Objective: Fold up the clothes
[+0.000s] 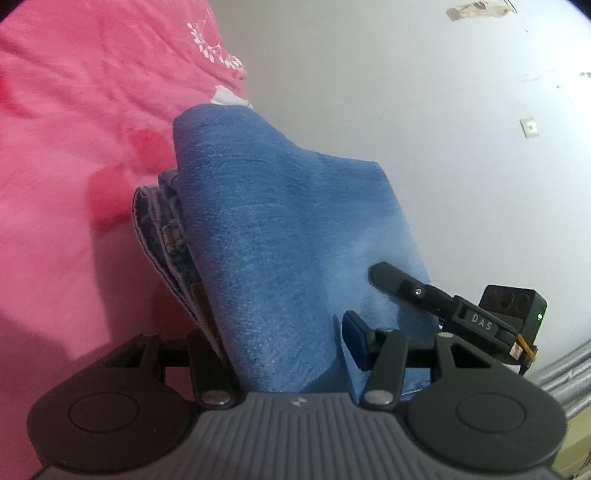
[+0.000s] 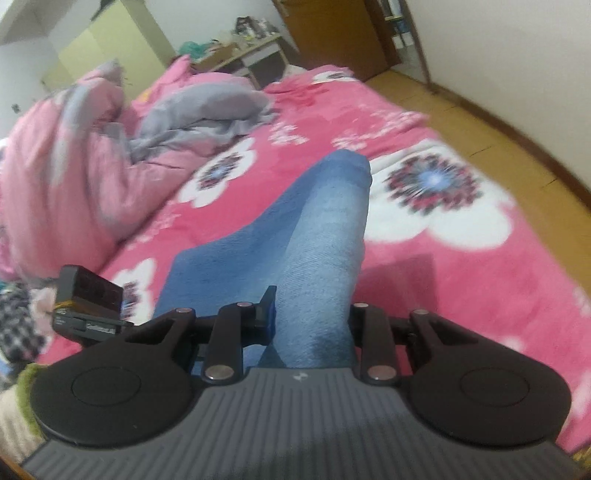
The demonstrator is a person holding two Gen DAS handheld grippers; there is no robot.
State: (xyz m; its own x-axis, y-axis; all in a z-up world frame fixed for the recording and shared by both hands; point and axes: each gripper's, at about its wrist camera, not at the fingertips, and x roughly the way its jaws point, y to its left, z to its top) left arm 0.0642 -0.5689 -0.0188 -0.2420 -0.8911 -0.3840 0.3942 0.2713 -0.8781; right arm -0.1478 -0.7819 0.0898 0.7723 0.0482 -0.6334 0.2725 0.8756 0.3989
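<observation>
White wall, wood floor, pink bed, desk

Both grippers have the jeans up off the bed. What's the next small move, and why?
Probably lower the folded jeans flat onto the pink bedspread. Both the left gripper and the right gripper clamp denim that hangs bunched in the air, so no crease can be set yet.

A pink flowered blanket covers the bed. At ten o'clock lies a heaped pink and grey quilt. At twelve o'clock stands a cluttered desk, a wooden door beside it. Wood floor runs at two o'clock. A white wall rises behind.
</observation>
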